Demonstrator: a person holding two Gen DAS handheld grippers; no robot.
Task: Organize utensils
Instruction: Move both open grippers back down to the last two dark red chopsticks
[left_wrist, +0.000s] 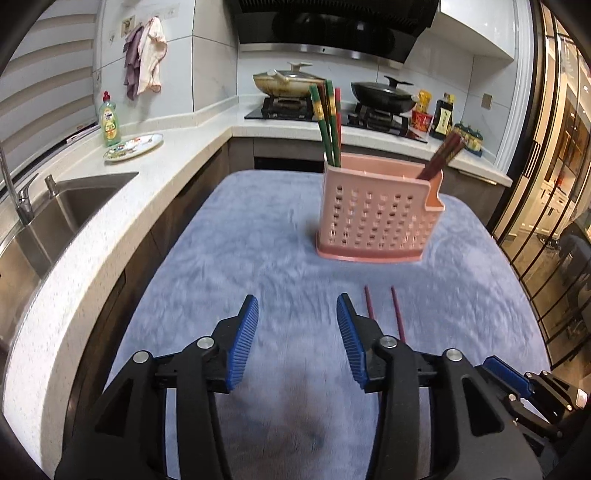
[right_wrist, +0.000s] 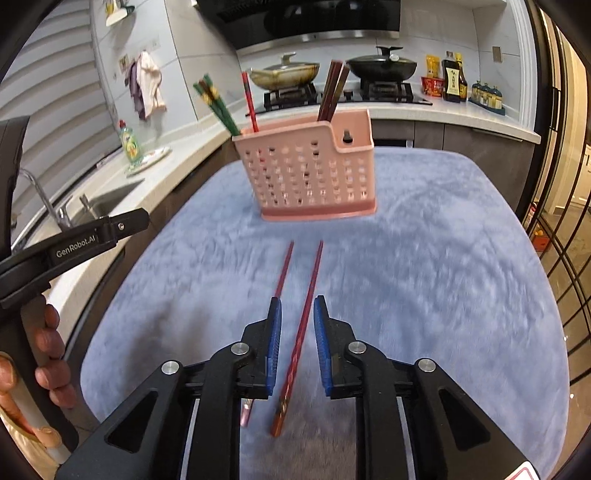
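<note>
Your blue counter (right_wrist: 424, 258) has one pink holder (right_wrist: 306, 173) at the far end, and two red chopsticks (right_wrist: 314, 273) lie loose in front of it, pointing long-ways toward it. Your right tool (right_wrist: 297, 314) is nearer, a little open around one stick without pinching it. Your left tool (left_wrist: 297, 310) is open wider, empty, with both sticks to its right.

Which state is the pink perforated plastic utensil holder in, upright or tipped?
Upright. The pink perforated plastic utensil holder stands on its base on the blue fuzzy cloth, with chopsticks sticking up out of its top.
</note>
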